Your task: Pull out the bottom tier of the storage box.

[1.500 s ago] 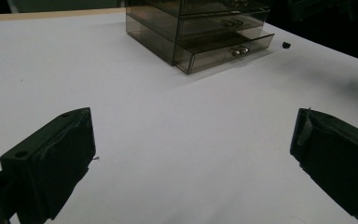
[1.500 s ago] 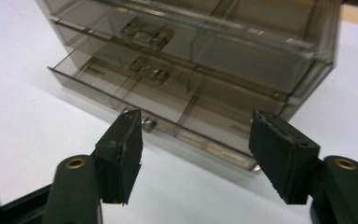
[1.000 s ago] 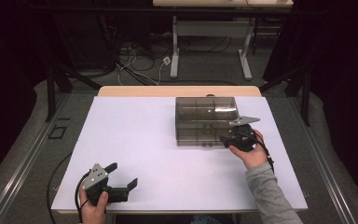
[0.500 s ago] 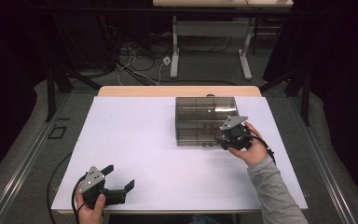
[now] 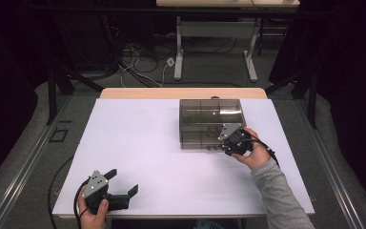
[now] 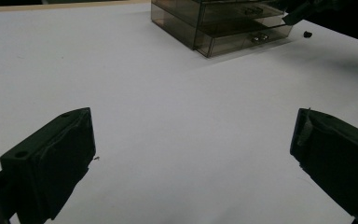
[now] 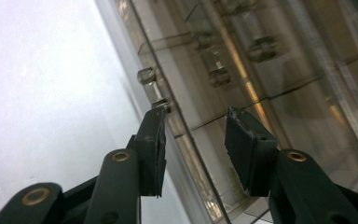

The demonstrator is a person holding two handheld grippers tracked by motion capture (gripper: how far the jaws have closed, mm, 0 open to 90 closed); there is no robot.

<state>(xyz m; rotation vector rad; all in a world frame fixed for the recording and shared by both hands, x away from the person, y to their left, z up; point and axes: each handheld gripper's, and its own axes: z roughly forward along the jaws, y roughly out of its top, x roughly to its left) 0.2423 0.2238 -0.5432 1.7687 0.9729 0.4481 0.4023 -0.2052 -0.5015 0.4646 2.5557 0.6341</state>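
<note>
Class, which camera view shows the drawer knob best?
The right gripper view: the knob sits close up beside the right gripper. The left gripper view shows it small and distant; the high view shows mere specks.

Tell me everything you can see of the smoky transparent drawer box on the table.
The drawer box is a dark, see-through plastic case with stacked drawers, each with small knobs on the front. It stands upright on the white table, toward the far right. The drawers look closed. The right tool is at its front lower corner, one jaw tip beside a knob.
</note>
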